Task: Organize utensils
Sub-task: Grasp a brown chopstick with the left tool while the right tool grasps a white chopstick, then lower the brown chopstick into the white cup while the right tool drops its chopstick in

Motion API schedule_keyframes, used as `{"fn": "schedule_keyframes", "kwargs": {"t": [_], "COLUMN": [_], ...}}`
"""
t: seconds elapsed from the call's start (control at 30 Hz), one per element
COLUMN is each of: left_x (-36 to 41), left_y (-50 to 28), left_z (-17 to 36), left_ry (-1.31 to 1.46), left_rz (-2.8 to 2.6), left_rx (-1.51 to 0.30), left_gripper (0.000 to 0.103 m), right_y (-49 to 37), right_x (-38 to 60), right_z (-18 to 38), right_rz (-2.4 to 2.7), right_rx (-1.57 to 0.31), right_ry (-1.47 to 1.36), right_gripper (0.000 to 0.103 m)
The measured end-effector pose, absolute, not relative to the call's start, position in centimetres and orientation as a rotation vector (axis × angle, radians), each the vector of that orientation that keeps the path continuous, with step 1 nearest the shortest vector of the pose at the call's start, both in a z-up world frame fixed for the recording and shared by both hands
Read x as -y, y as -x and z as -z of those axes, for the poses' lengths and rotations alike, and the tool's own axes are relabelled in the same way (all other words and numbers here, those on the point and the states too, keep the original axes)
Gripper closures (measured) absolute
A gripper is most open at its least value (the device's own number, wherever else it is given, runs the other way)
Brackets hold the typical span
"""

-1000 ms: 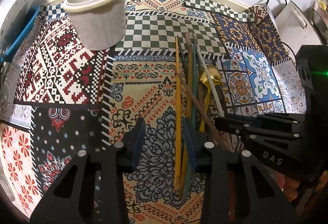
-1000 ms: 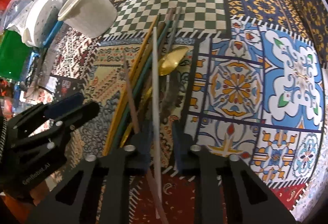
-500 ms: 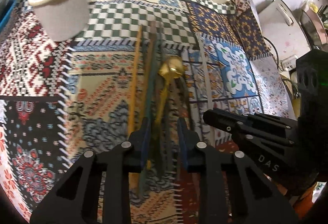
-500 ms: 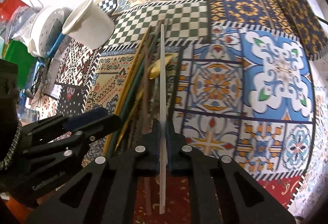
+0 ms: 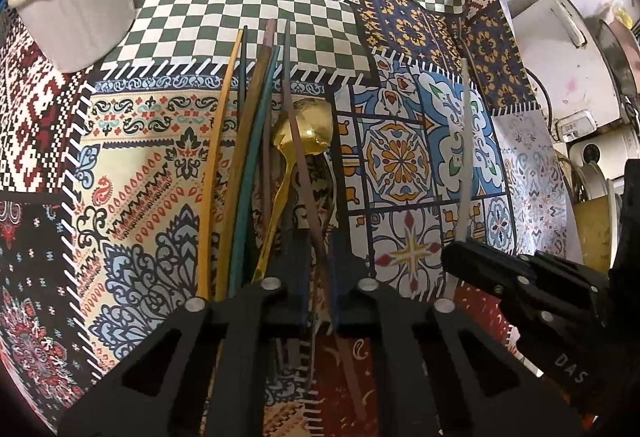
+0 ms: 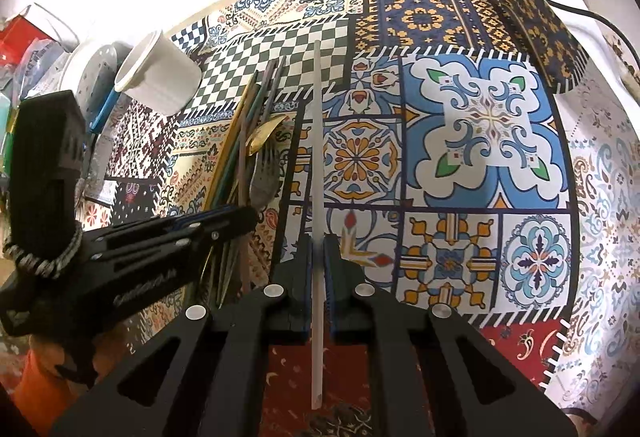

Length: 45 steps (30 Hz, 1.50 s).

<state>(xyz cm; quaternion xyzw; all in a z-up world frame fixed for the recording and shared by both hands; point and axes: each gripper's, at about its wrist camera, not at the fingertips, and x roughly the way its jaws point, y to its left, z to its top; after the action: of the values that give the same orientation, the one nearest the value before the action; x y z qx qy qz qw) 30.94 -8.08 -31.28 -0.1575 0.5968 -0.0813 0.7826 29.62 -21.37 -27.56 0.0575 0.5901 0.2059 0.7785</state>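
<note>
Right gripper (image 6: 318,257) clamped shut on a white chopstick (image 6: 317,157), fingers (image 6: 304,269) pressed to either side, stick running toward twelve o'clock over the patchwork-patterned counter (image 6: 480,157). At nine o'clock, left gripper (image 6: 224,225) reaching into a bundle of coloured chopsticks (image 6: 236,141) lying with a gold spoon (image 6: 266,137) and a fork (image 6: 264,177). At eleven o'clock, a white cup (image 6: 160,75), near the bundle's far tips.

A home kitchen: a desk spread with a patchwork-print cloth (image 5: 400,157) carries loose chopsticks (image 5: 248,165), a gold spoon (image 5: 308,133) and a white tub (image 5: 80,5). A white appliance (image 5: 560,49) with its cord stands by the wall, stacked dishes (image 5: 592,181) alongside.
</note>
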Motion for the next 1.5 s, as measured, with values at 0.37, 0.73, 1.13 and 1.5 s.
{"fn": "schedule_keyframes", "kwargs": {"t": [0.37,0.73,1.13,1.5], "left_x": [7.3,6.0,2.4,-4.2], "left_y": [-28.4,-25.2,-23.5,-24.2], "left_z": [28.5,22.0,14.7,9.2], "left_ry": [0.345,0.309,0.308,0.329], "left_rz": [0.181,0.17,0.097,-0.059], "left_rx": [-1.198,-1.015,-0.776,-0.622], "left_gripper": [0.1,0.1,0.1,0.1], "right_y": [-29.2,-28.6,-29.5,-31.6], "right_x": [21.6,20.0,16.5,12.0], "right_z": [25.8,21.2,15.8,11.2], "right_rz": [-0.44,-0.452,-0.504,-0.585], "right_rx": [-1.227,-1.096,-0.928,-0.785], "right_ry": [-0.122,-0.102,-0.072,-0.036], "right_gripper": [0.097,0.098,0.098,0.098]}}
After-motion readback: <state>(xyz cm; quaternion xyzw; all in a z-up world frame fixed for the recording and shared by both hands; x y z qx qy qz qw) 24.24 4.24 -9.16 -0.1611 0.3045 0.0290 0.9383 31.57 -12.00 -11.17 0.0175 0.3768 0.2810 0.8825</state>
